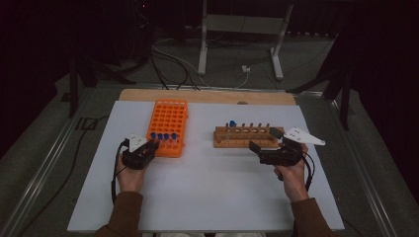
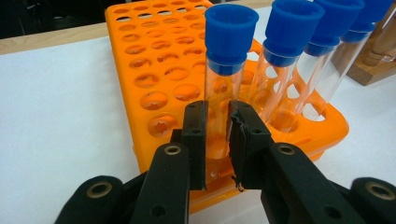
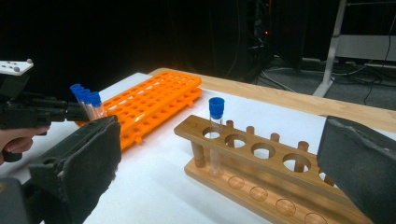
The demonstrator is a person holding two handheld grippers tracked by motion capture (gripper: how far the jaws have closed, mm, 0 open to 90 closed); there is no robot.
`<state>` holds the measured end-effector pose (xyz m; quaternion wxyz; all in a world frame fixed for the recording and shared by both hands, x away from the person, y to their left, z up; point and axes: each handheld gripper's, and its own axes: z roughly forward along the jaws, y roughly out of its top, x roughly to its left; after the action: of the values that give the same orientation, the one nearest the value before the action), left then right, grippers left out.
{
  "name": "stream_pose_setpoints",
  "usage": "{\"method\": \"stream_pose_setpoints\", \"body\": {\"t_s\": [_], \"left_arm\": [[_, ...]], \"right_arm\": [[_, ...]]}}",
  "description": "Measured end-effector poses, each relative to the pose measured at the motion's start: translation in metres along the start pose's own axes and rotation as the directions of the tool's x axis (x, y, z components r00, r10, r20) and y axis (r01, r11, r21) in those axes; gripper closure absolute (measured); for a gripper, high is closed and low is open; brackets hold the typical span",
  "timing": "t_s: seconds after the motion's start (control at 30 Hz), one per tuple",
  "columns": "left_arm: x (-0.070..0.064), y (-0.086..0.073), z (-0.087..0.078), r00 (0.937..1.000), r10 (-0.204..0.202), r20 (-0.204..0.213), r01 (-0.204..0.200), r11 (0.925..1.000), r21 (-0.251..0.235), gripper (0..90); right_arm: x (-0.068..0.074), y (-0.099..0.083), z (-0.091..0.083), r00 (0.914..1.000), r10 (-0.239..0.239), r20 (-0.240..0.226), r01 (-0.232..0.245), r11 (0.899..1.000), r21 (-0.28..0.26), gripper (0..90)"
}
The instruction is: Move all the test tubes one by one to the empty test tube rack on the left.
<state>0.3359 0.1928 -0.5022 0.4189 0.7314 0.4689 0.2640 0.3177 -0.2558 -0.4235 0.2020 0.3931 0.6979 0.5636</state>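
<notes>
A clear glass test tube with a blue screw cap is seen standing upright in the near corner hole of the orange plastic tube rack, at the end of a row of four blue-capped tubes along the rack's near edge. The tube's lower body is clamped between the two black jaws of the left hand-held gripper, which are closed against the glass on both sides just above the rack's top. The orange rack is set on the white table, left of centre. To its right, well apart, a wooden test tube rack is placed, with a single blue-capped tube held upright in its left end hole. The right hand-held gripper is held just in front of the wooden rack, its jaws spread wide with nothing between them.
</notes>
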Motion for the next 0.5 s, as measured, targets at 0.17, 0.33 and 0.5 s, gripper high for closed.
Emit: {"method": "stream_pose_setpoints", "body": {"t_s": [0.17, 0.33, 0.5], "left_arm": [[0.000, 0.001, 0.000, 1.0000, -0.008, 0.000, 0.008, 1.0000, 0.003, 78.1], [0.001, 0.001, -0.002, 0.9997, -0.026, 0.004, 0.026, 0.9997, -0.001, 73.1], [0.002, 0.001, -0.012, 0.9986, -0.052, 0.007, 0.052, 0.9980, -0.034, 66.6]], "right_arm": [[0.000, 0.000, 0.000, 1.0000, -0.004, 0.000, 0.004, 1.000, 0.001, 0.0], [0.000, 0.000, 0.000, 1.0000, -0.002, 0.001, 0.002, 1.000, 0.002, 0.0], [-0.002, -0.001, 0.000, 1.0000, 0.003, 0.000, -0.003, 1.000, 0.003, 0.0]]}}
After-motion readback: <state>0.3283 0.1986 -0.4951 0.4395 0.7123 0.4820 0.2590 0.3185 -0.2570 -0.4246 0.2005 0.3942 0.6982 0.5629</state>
